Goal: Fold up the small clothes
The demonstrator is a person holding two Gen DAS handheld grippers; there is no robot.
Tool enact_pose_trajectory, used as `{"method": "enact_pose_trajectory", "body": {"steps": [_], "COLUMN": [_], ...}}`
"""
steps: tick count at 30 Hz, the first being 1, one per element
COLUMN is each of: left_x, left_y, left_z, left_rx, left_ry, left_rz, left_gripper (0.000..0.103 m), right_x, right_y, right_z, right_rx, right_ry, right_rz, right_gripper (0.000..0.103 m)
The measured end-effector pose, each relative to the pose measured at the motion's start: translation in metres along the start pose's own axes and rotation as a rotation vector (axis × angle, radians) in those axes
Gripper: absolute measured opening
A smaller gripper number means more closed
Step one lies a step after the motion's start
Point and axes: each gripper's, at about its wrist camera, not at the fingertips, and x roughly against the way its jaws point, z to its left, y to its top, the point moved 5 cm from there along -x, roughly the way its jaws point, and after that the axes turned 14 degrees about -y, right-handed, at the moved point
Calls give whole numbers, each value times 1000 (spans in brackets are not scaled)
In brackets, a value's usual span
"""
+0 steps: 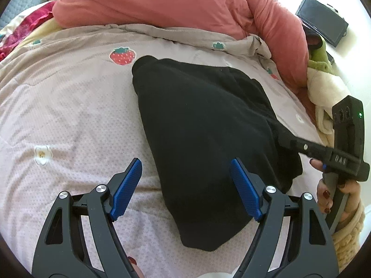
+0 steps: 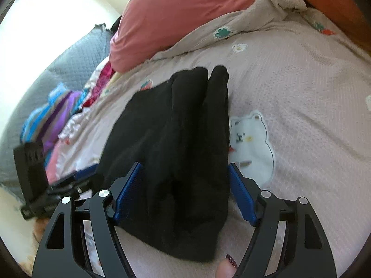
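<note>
Right wrist view: black garment [image 2: 176, 143] lies lengthwise away between wide-open, empty jaws.

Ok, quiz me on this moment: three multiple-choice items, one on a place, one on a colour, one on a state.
1. Where does the garment lie?
A. On the pink bedspread
B. On the coral duvet
C. Draped over a gripper

2. What colour is the garment?
A. Purple
B. Black
C. White

3. How does the right gripper stand?
A. Clamped on the garment
B. Shut and empty
C. Open, with the garment between its fingers

Answers: 1 A, bedspread shows all round the cloth in both views. 2 B, it is uniformly black. 3 C, the right wrist view shows the blue pads spread apart, straddling the cloth without pinching it.
</note>
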Motion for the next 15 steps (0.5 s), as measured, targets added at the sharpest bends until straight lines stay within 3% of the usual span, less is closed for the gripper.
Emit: {"method": "enact_pose_trajectory", "body": {"steps": [1,3,4,5,7,11,13,15], "left_x": [0,-1,-2,-2,0,15,24,23], "left_y": [-1,-4,-5,-5,-5,-1,1,-1], "left_z": [1,3,4,3,1,-2,-3,-4], "left_rx": [3,25,41,51,46,33,3,-15], "left_ry": [0,-16,-44,-64,-64,-42,1,17], "left_rz": [0,5,12,18,22,8,-5,11], "left_gripper": [71,69,60,55,49,35,34,34], "right_x": [-1,-4,-3,-1,8,31,37,31], "right_y": [-3,-7,-8,-8,-6,1,-1,-8], "right_z": [1,4,8,12,25,46,49,44], "right_rx": [7,25,40,60,105,108,111,115], "right_ry": [-14,-27,-29,-46,-88,-49,-57,-120], "right_rz": [5,15,12,2,-25,-79,-91,-69], "right_gripper": [72,51,38,35,30,28,28,28]}}
